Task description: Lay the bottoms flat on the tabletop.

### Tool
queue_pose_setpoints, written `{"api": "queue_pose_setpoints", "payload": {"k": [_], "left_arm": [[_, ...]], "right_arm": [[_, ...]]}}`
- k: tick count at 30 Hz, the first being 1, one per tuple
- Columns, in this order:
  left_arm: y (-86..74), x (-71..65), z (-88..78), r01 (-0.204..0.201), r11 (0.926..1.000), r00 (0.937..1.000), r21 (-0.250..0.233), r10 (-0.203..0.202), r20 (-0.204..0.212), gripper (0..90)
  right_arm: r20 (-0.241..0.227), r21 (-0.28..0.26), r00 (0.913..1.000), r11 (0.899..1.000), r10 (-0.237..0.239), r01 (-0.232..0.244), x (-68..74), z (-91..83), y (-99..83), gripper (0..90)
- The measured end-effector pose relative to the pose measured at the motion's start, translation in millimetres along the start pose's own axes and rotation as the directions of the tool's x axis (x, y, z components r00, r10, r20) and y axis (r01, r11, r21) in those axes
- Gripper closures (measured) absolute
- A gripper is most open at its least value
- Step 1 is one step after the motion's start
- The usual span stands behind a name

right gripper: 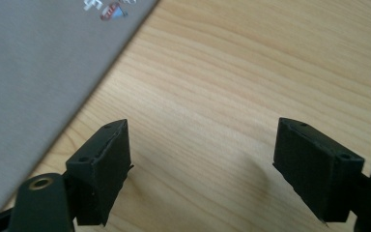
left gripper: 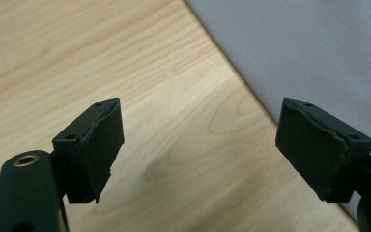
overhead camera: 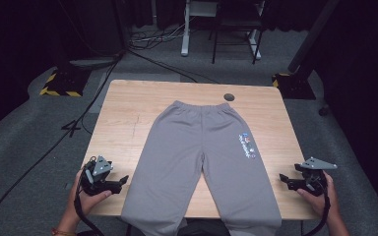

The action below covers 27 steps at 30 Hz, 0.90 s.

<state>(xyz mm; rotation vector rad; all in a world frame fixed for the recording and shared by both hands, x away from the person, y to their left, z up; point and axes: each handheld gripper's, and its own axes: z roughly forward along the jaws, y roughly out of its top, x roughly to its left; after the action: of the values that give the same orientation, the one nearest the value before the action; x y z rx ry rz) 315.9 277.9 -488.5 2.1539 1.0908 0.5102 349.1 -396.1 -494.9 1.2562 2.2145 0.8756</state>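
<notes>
Grey sweatpants lie flat on the wooden table, waistband at the far side, both legs running to the near edge and hanging over it. A small coloured print sits on the right leg. My left gripper is held at the near left, open, just left of the left leg, with bare wood between its jaws. My right gripper is at the near right, open, a little to the right of the right leg, over bare wood; the print shows at the top of its view.
A small dark round disc lies near the table's far edge beside the waistband. Black cables trail over the grey carpet at the left. A white desk frame and black stands are behind the table.
</notes>
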Motion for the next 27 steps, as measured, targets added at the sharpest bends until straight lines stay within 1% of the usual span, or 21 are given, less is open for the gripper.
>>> {"api": "queue_pose_setpoints", "payload": {"k": [1, 2, 4, 5, 6, 7, 8, 9, 11, 13, 15, 17, 18, 21, 27], "left_arm": [[-2.2, 0.9, -0.2, -0.006, 1.0000, 0.9999, -0.001, 0.006, -0.016, 17.5], [-4.3, 1.7, -0.7, 0.001, 1.0000, 0.9998, -0.002, -0.001, -0.020, 17.7], [-8.1, 2.6, -0.2, 0.018, 0.9997, 0.9995, -0.013, -0.019, -0.025, 18.2], [-9.9, 3.0, 0.9, 0.027, 0.9996, 0.9994, -0.011, -0.027, -0.024, 18.3], [-11.7, 2.7, 2.6, 0.029, 0.9996, 0.9995, -0.008, -0.029, -0.013, 18.4], [-13.3, 1.6, 4.3, 0.026, 0.9997, 0.9997, 0.001, -0.026, -0.001, 18.2], [-14.4, 0.4, 6.2, 0.016, 0.9998, 0.9999, 0.014, -0.016, -0.001, 17.4], [-14.4, -0.1, 6.3, 0.020, 0.9997, 0.9998, 0.010, -0.020, 0.006, 16.4], [-14.0, -1.8, 6.4, 0.013, 0.9999, 0.9999, 0.009, -0.013, -0.004, 16.8], [-13.6, -1.3, 7.2, 0.023, 0.9997, 0.9997, 0.011, -0.023, 0.001, 16.6], [-13.3, 0.3, 8.3, 0.046, 0.9987, 0.9982, 0.023, -0.046, 0.038, 16.6], [-13.4, 0.0, 8.3, 0.047, 0.9987, 0.9982, 0.022, -0.048, 0.036, 16.4], [-13.2, -0.6, 8.5, 0.056, 0.9981, 0.9976, 0.025, -0.057, 0.040, 16.2], [-12.0, -0.5, 9.6, 0.049, 0.9984, 0.9981, 0.027, -0.050, 0.035, 15.1], [-11.9, -0.7, 9.9, 0.055, 0.9982, 0.9977, 0.025, -0.056, 0.039, 15.0]], "right_arm": [[0.007, 0.000, 0.9999, 1.000, 0.010, -0.010, 0.4, 0.5, -2.2, 20.6], [0.003, -0.012, 0.9996, 1.000, 0.028, -0.028, 0.4, 0.3, -4.7, 20.8], [-0.004, -0.030, 0.9991, 0.999, 0.043, -0.043, -0.5, -0.4, -8.3, 20.7], [0.000, -0.033, 0.9987, 0.998, 0.051, -0.051, -0.8, -0.8, -9.3, 20.7], [-0.001, -0.036, 0.9982, 0.998, 0.059, -0.059, -1.3, -0.8, -10.1, 20.7], [-0.004, -0.038, 0.9976, 0.997, 0.069, -0.069, -1.7, -0.5, -10.7, 20.5], [-0.009, -0.042, 0.9972, 0.996, 0.074, -0.074, -2.1, -0.1, -11.4, 20.3], [-0.008, -0.042, 0.9971, 0.996, 0.076, -0.076, -2.0, -0.1, -11.5, 20.1], [-0.006, -0.041, 0.9969, 0.996, 0.079, -0.079, -1.9, -0.2, -11.6, 19.8], [-0.002, -0.042, 0.9966, 0.996, 0.082, -0.082, -1.6, -0.1, -11.7, 19.6], [-0.002, -0.041, 0.9965, 0.996, 0.083, -0.083, -1.7, -0.1, -11.7, 19.5], [-0.002, -0.041, 0.9965, 0.996, 0.083, -0.083, -1.6, -0.1, -11.7, 19.4], [-0.002, -0.042, 0.9965, 0.996, 0.083, -0.083, -1.6, -0.1, -11.8, 19.4], [0.000, -0.041, 0.9964, 0.996, 0.085, -0.085, -1.5, -0.1, -11.7, 19.4], [0.000, -0.042, 0.9962, 0.995, 0.087, -0.087, -2.0, 1.0, -10.8, 19.4]]}}
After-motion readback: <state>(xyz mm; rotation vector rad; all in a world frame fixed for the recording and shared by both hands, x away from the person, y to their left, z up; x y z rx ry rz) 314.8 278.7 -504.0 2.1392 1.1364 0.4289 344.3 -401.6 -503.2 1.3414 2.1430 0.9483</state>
